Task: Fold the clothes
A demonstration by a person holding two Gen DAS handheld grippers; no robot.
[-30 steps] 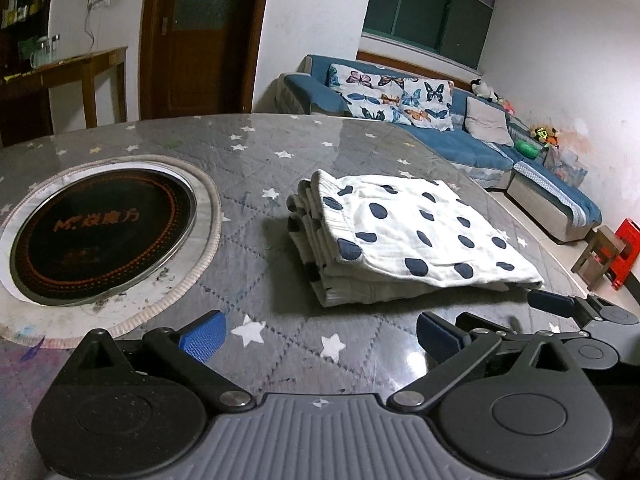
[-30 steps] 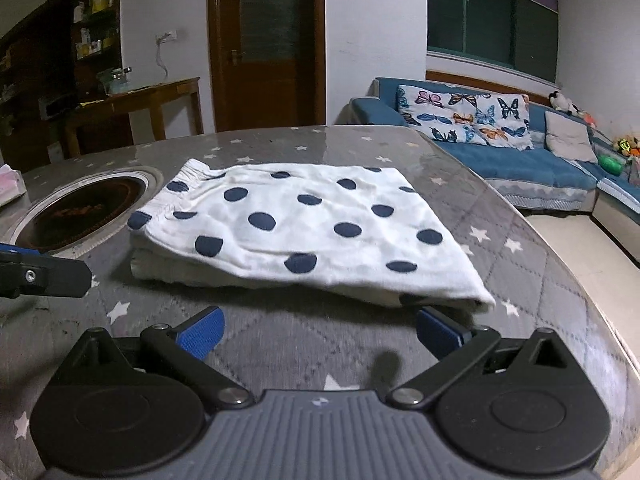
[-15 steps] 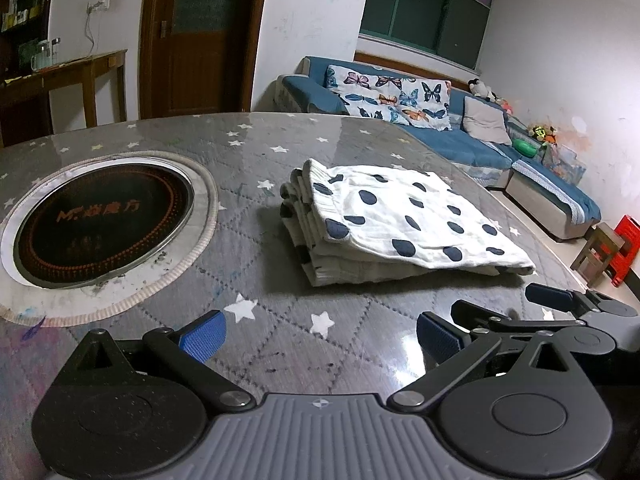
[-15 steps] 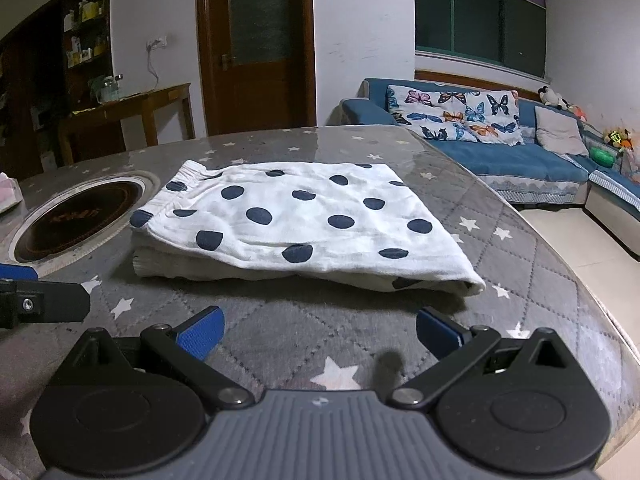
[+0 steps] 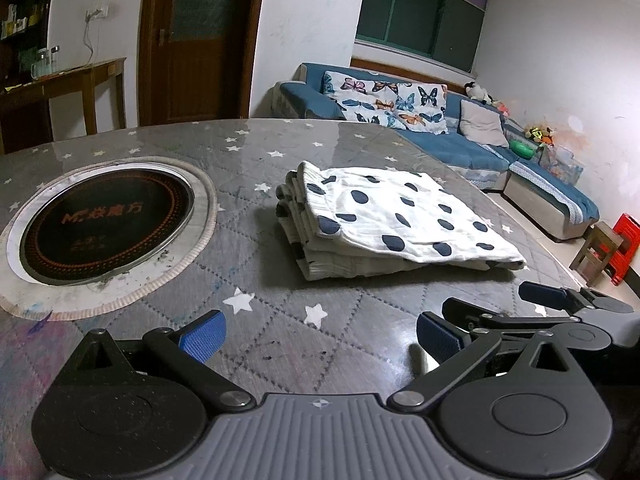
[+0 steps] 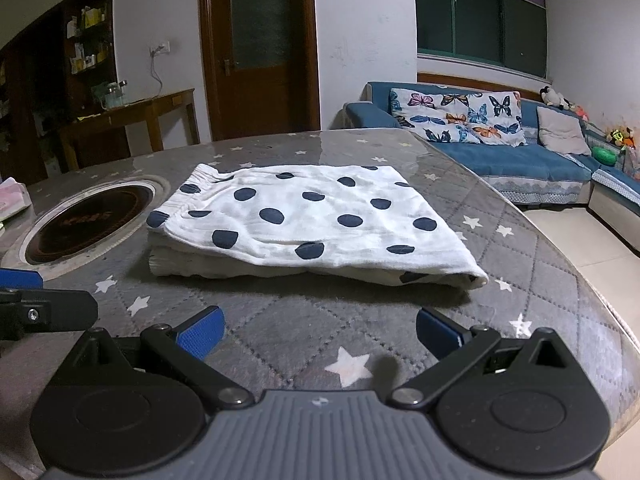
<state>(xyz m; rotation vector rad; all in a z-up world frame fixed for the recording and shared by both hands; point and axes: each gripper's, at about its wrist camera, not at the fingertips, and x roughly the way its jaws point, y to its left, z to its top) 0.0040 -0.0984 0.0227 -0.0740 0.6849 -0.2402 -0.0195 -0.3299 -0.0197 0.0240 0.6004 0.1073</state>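
A white garment with dark blue dots [image 5: 384, 216] lies folded in a flat stack on the grey star-patterned table [image 5: 280, 320]; in the right wrist view the same garment [image 6: 304, 220] sits straight ahead. My left gripper [image 5: 318, 334] stands open, nothing between its blue pads, a short way in front of the stack's left corner. My right gripper [image 6: 318, 332] is open too and empty, back from the stack's near edge. The right gripper's fingers [image 5: 548, 296] show at the lower right of the left wrist view.
A round black induction hob [image 5: 104, 220] is set into the table left of the garment. The table's curved edge [image 6: 592, 280] drops off at the right toward a tiled floor, a blue sofa [image 6: 520, 160] and red stools [image 5: 624, 248]. A pink tissue pack [image 6: 12, 200] lies far left.
Both grippers have drawn back from the folded garment, which now looks smaller and farther off in both views. The garment itself has not moved. Both stay open.
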